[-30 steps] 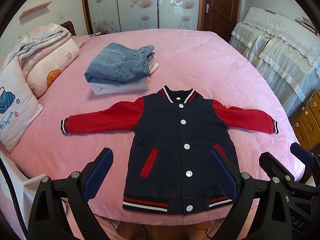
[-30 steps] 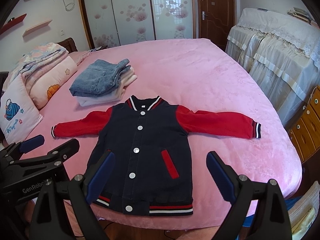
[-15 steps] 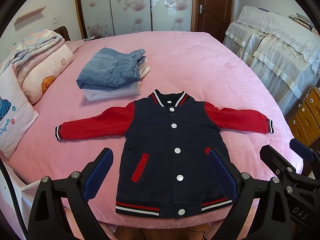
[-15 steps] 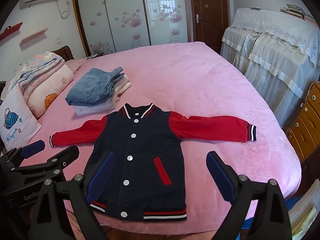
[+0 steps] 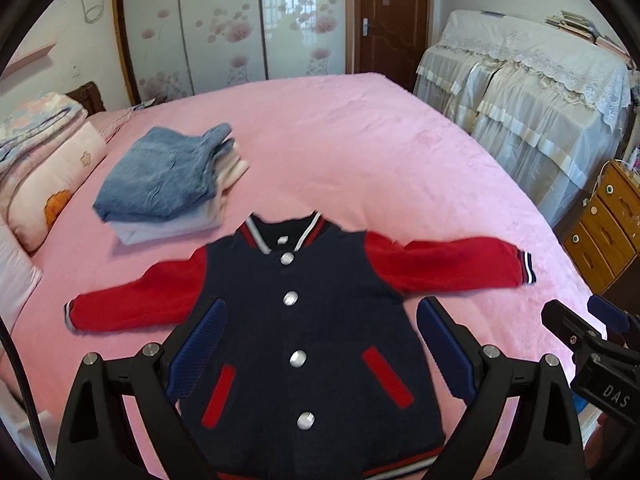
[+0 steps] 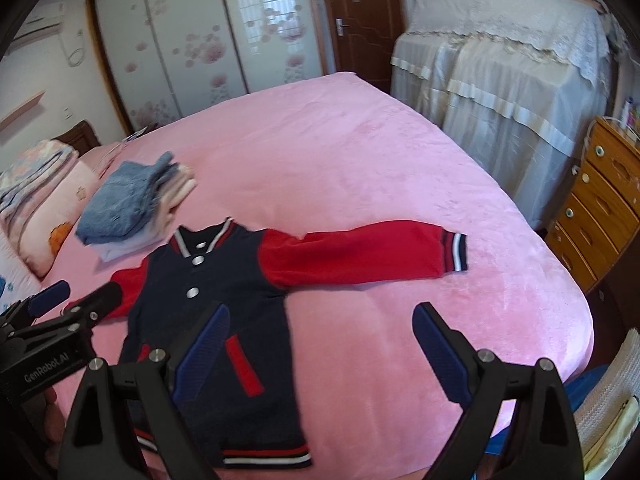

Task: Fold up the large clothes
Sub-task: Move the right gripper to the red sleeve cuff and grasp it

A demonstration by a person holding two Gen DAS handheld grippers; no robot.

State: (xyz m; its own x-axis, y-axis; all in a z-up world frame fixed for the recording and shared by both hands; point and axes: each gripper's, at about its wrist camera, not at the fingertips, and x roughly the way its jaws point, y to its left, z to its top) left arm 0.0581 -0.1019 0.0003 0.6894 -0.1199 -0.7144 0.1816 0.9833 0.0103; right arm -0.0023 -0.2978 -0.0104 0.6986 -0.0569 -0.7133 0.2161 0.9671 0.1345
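Left tool (image 5: pixel 320 344) and right tool (image 6: pixel 320 352), both spread and empty, hover above the jacket (image 5: pixel 304 320), apparently laid flat for sleeve folding.

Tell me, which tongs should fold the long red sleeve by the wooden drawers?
Probably the right tongs: open, with that red sleeve straight ahead. The left tongs hover over the jacket's middle.

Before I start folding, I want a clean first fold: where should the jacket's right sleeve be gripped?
Probably at the striped cuff, from the right with the right hand-held gripper. That sleeve lies flat and straight, its cuff free on the bed.
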